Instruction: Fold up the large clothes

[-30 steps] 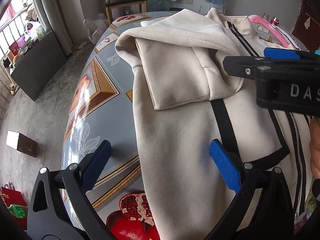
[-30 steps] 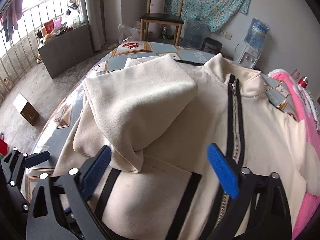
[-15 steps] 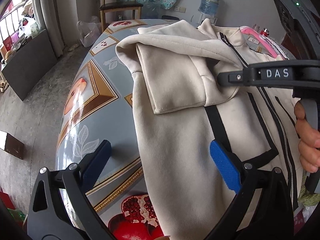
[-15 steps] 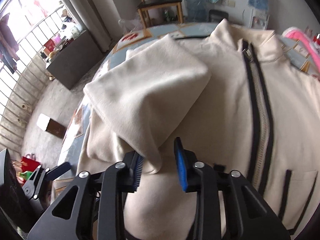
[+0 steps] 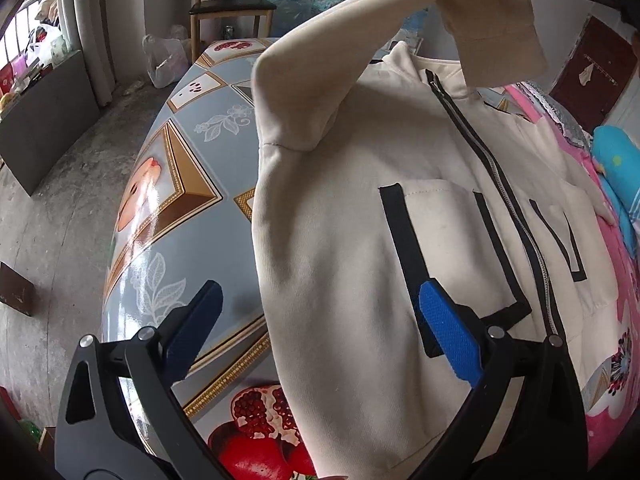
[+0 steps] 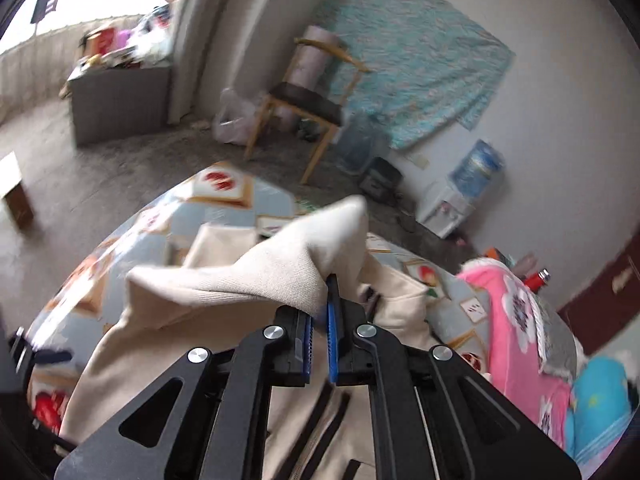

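Here, cream zip jacket spread front-up on patterned table, zipper closed, black pocket trim showing. One sleeve lifted clear of the body, cuff pinched in right gripper, jaws clamped tight on the fabric. Left gripper released, blue pads wide apart over the jacket's lower edge, grasping nothing. Pink blanket beside the jacket; wooden chair beyond the table.

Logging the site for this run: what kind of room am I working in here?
Most likely a lived-in home room, not a lab. A cream zip jacket lies on a fruit-print table cover, and a wooden chair and water-cooler bottle stand by the wall.
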A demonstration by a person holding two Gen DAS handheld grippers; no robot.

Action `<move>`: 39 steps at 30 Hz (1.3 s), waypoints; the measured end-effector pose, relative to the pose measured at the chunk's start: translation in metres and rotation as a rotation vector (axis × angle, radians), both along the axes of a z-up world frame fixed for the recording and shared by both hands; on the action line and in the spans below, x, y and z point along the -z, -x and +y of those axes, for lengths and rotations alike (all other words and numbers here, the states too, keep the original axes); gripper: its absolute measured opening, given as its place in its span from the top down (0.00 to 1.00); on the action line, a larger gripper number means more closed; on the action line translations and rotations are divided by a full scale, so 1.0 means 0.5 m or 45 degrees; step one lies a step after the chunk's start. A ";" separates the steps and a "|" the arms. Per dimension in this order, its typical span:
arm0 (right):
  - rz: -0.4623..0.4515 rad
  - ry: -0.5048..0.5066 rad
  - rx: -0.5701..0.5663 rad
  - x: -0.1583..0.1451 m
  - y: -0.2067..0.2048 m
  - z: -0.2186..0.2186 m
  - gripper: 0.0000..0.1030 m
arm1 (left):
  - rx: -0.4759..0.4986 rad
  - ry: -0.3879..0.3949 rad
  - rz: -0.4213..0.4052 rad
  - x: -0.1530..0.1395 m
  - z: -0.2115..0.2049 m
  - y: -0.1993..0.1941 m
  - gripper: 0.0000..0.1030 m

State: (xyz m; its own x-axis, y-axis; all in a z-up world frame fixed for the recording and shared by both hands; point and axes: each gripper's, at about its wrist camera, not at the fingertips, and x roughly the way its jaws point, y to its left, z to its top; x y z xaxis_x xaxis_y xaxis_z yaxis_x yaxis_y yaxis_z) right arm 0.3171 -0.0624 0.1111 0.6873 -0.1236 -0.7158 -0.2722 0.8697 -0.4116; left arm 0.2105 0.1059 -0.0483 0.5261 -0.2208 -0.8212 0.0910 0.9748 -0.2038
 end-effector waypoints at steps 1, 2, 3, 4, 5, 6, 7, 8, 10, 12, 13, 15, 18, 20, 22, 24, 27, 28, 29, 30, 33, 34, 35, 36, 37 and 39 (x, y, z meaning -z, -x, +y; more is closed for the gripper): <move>0.104 -0.027 -0.053 0.034 0.017 0.010 0.94 | -0.003 -0.008 0.007 0.001 -0.002 0.000 0.07; 0.183 -0.055 -0.079 0.062 0.032 0.011 0.94 | -0.007 -0.015 0.019 0.003 -0.004 -0.004 0.07; 0.288 -0.095 -0.103 0.100 0.052 0.007 0.94 | -0.008 -0.018 0.026 0.005 -0.004 -0.006 0.07; 0.358 -0.119 -0.108 0.126 0.067 -0.001 0.92 | -0.010 -0.022 0.033 0.006 -0.004 -0.006 0.07; 0.447 -0.162 -0.107 0.156 0.089 -0.016 0.92 | -0.011 -0.031 0.039 0.008 -0.003 -0.007 0.07; 0.498 -0.207 -0.095 0.171 0.103 -0.034 0.91 | -0.012 -0.049 0.041 0.009 -0.003 -0.007 0.07; 0.528 -0.258 -0.072 0.179 0.116 -0.056 0.88 | -0.011 -0.069 0.040 0.010 -0.003 -0.006 0.07; 0.542 -0.326 -0.035 0.178 0.129 -0.088 0.87 | -0.011 -0.090 0.042 0.011 -0.002 -0.006 0.07; 0.514 -0.494 0.045 0.155 0.135 -0.159 0.75 | -0.016 -0.105 0.049 0.011 0.003 -0.008 0.07; 0.477 -0.695 0.140 0.130 0.125 -0.237 0.61 | -0.031 -0.104 0.051 0.007 0.010 -0.013 0.07; 0.467 -0.778 0.182 0.124 0.119 -0.270 0.59 | -0.040 -0.102 0.046 0.004 0.013 -0.015 0.07; 0.468 -0.953 0.299 0.129 0.101 -0.342 0.59 | -0.060 -0.111 0.042 0.000 0.016 -0.021 0.07; 0.516 -1.079 0.373 0.161 0.048 -0.379 0.59 | -0.082 -0.157 0.028 -0.003 0.014 -0.030 0.07; 0.562 -1.149 0.381 0.189 0.006 -0.370 0.59 | -0.091 -0.199 0.032 -0.001 0.008 -0.036 0.07; 0.607 -1.181 0.373 0.212 -0.018 -0.335 0.59 | -0.097 -0.230 0.044 0.005 0.007 -0.046 0.07; 0.653 -1.192 0.387 0.245 -0.067 -0.309 0.59 | -0.102 -0.259 0.066 0.013 0.005 -0.052 0.07; 0.716 -1.120 0.414 0.289 -0.111 -0.268 0.60 | -0.113 -0.250 0.090 0.021 0.008 -0.053 0.07; 0.739 -1.088 0.420 0.298 -0.116 -0.256 0.63 | -0.115 -0.252 0.091 0.021 0.008 -0.053 0.07; 0.769 -1.046 0.424 0.312 -0.125 -0.245 0.65 | -0.118 -0.253 0.093 0.021 0.008 -0.053 0.07; 0.758 -1.011 0.413 0.314 -0.130 -0.235 0.66 | -0.122 -0.254 0.094 0.022 0.007 -0.054 0.07; 0.762 -0.894 0.392 0.317 -0.133 -0.208 0.72 | -0.132 -0.259 0.096 0.022 0.005 -0.057 0.06; 0.770 -0.892 0.380 0.319 -0.131 -0.203 0.74 | -0.134 -0.260 0.096 0.023 0.004 -0.059 0.06; 0.788 -0.880 0.361 0.324 -0.128 -0.192 0.77 | -0.138 -0.259 0.098 0.023 0.004 -0.060 0.06; 0.787 -0.851 0.353 0.327 -0.125 -0.182 0.81 | -0.141 -0.261 0.098 0.023 0.002 -0.061 0.06; 0.758 -0.790 0.337 0.326 -0.121 -0.167 0.87 | -0.145 -0.263 0.098 0.023 0.002 -0.062 0.06; 0.726 -0.718 0.319 0.320 -0.124 -0.146 0.94 | -0.151 -0.263 0.098 0.024 0.000 -0.065 0.06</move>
